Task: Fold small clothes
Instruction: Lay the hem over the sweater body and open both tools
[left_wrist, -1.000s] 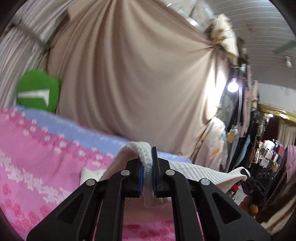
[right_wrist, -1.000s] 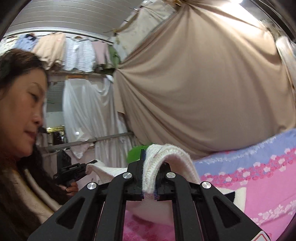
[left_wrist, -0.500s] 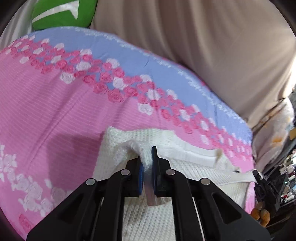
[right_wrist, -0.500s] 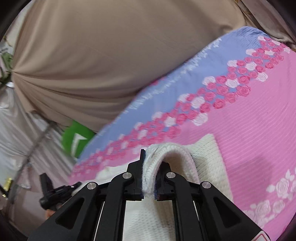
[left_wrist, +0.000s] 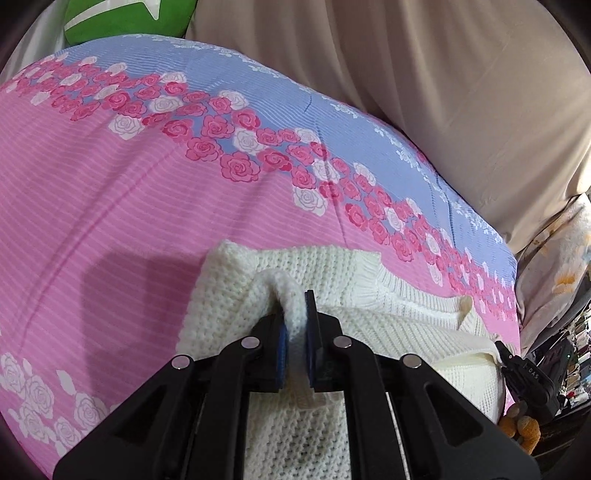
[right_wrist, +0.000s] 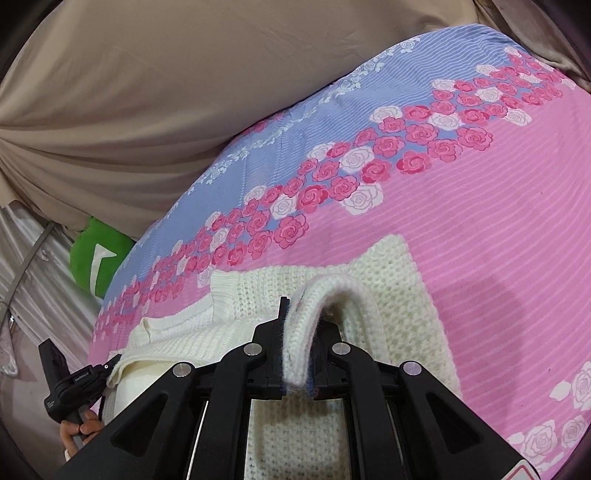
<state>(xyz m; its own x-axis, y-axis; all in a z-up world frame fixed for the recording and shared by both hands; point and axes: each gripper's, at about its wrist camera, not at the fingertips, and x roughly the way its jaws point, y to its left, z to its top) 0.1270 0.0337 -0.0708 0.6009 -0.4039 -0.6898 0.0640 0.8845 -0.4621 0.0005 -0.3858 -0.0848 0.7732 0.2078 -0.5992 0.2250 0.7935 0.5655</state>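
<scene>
The left hand-held gripper (left_wrist: 294, 317) is nearly closed, its blue-padded fingers (left_wrist: 281, 345) pinching a raised fold of the cream knit sweater (left_wrist: 229, 295). The right hand-held gripper (right_wrist: 297, 332) is likewise narrowed onto a thick looped fold of the sweater (right_wrist: 402, 306), which arches up over the tips and hangs down between the fingers.

Ahead of both grippers the sweater lies spread on the sheet (left_wrist: 129, 206), its ribbed neckline (left_wrist: 406, 291) just right of the left gripper and left of the right one. The sheet is pink with a band of roses (left_wrist: 236, 147) farther out and a blue edge beyond. Past that hangs a beige curtain (left_wrist: 461, 92), with a green cushion (right_wrist: 98, 254) at the far left.
</scene>
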